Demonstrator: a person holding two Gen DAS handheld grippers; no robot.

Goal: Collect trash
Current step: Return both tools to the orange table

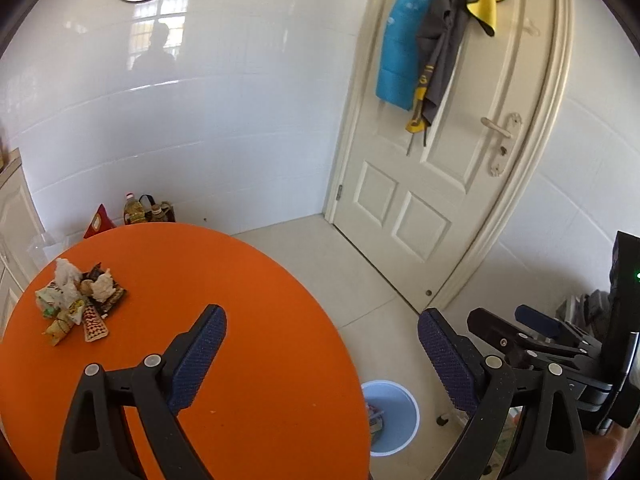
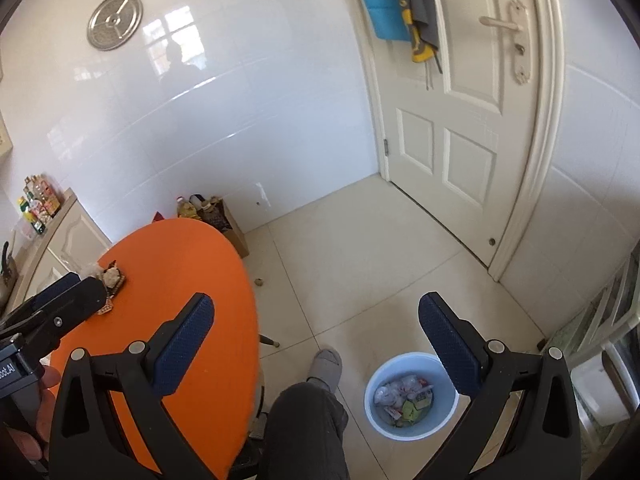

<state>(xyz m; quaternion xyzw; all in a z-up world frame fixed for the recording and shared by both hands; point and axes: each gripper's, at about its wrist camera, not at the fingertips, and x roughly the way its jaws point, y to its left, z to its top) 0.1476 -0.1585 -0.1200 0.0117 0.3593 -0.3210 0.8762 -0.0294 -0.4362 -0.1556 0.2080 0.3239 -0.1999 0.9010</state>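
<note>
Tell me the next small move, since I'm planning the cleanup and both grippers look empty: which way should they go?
Probably bring the left gripper forward and left, down toward the trash pile on the orange table. Both it and the right gripper are open and empty, wrappers and tissues remain heaped there, and the white bin on the floor already holds trash.

A cream panelled door (image 2: 460, 128) stands shut in glossy white tiled walls (image 2: 240, 120). Left of it, a round steel plate (image 2: 115, 21) hangs; pale floor tiles (image 2: 360, 260) lie below.
</note>
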